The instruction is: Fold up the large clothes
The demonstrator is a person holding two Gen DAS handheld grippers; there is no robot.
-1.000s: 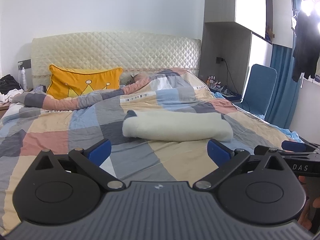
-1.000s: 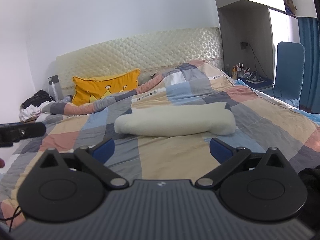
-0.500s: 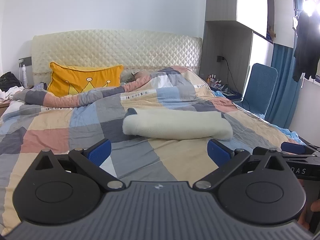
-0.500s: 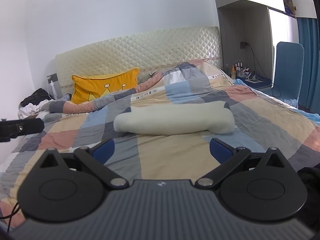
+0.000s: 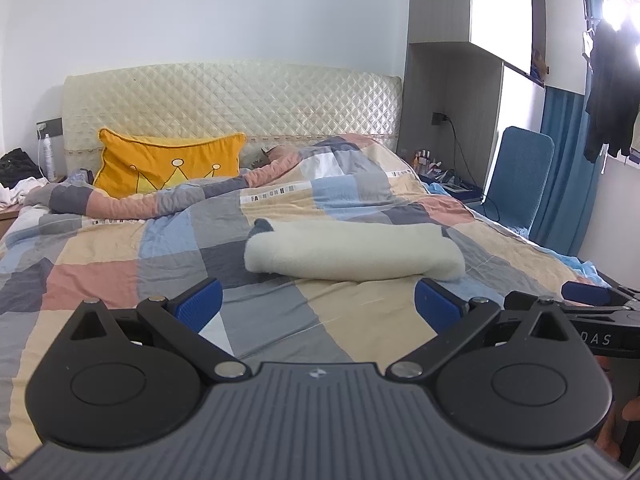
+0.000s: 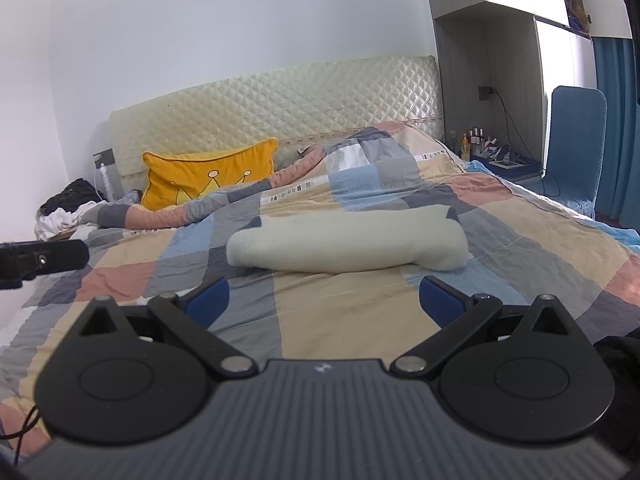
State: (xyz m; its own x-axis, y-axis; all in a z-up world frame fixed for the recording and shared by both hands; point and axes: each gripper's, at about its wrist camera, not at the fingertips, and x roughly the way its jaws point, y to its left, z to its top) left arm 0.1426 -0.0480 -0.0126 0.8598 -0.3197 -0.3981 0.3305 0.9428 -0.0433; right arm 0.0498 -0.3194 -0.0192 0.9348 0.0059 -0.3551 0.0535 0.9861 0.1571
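Note:
A cream fleece garment [image 5: 352, 252] lies folded into a long bundle across the middle of the checked bedspread [image 5: 120, 264], with a dark grey bit showing at its left end. The same garment [image 6: 344, 242] fills the centre of the right wrist view. My left gripper [image 5: 318, 306] is open, held back from the bundle above the near part of the bed, nothing between its blue pads. My right gripper [image 6: 324, 300] is open too, also short of the bundle and empty. The right gripper's tip [image 5: 588, 294] shows at the right edge of the left wrist view.
A yellow crown pillow [image 5: 168, 162] leans on the quilted headboard [image 5: 232, 100]. Loose clothes [image 6: 68, 204] pile at the far left. A blue chair [image 5: 516, 176] and a cluttered side table [image 6: 496, 158] stand right of the bed. Dark clothes [image 5: 608, 88] hang by the window.
Both grippers have drifted slightly, tilting the views up a little. The cream bundle lies where it was, and both grippers stay open.

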